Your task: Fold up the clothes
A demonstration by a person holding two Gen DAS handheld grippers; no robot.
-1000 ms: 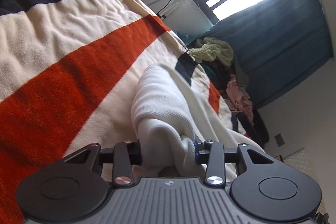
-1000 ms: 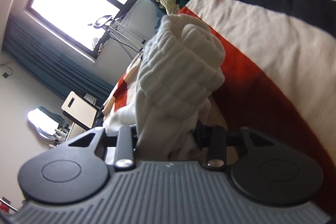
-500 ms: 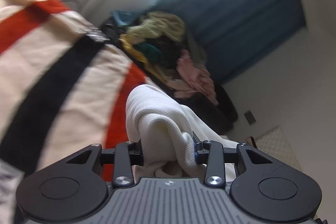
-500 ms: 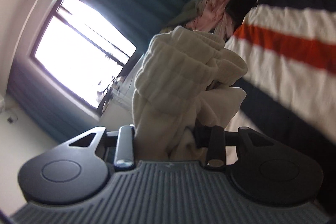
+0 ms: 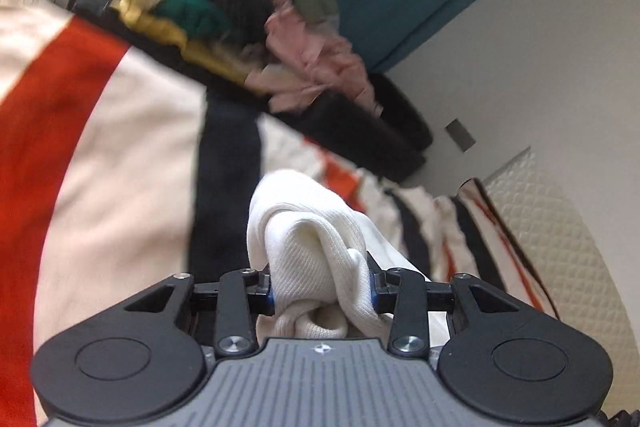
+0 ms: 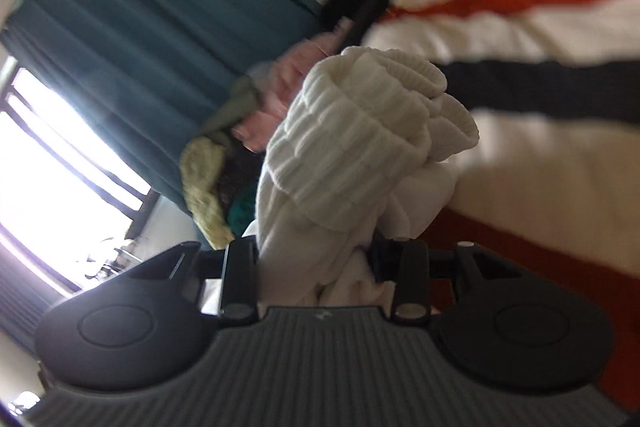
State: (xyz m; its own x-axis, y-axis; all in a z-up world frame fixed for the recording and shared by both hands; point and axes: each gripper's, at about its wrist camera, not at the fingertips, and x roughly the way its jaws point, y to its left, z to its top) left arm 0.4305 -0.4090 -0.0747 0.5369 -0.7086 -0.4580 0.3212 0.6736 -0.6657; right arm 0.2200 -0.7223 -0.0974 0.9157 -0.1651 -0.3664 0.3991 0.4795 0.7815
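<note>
Left gripper (image 5: pixel 322 293) and right gripper (image 6: pixel 316 259) each clamped a bunched, ribbed white knit garment (image 6: pixel 360 131) — held above the striped blanket (image 5: pixel 132 155); beyond, a heap of clothes (image 5: pixel 224 15) against the teal curtain (image 6: pixel 140 19).

- The left claw (image 5: pixel 322 289) has its fingertips buried in the white garment (image 5: pixel 316 251) (only the linkage shows).
- The right claw (image 6: pixel 316 255) is swallowed the same way by bunched cloth.
- The clothes pile (image 5: pixel 240 27) and striped blanket (image 6: pixel 540 39) are motion-blurred.
- The window (image 6: pixel 48 163) is blown out.
</note>
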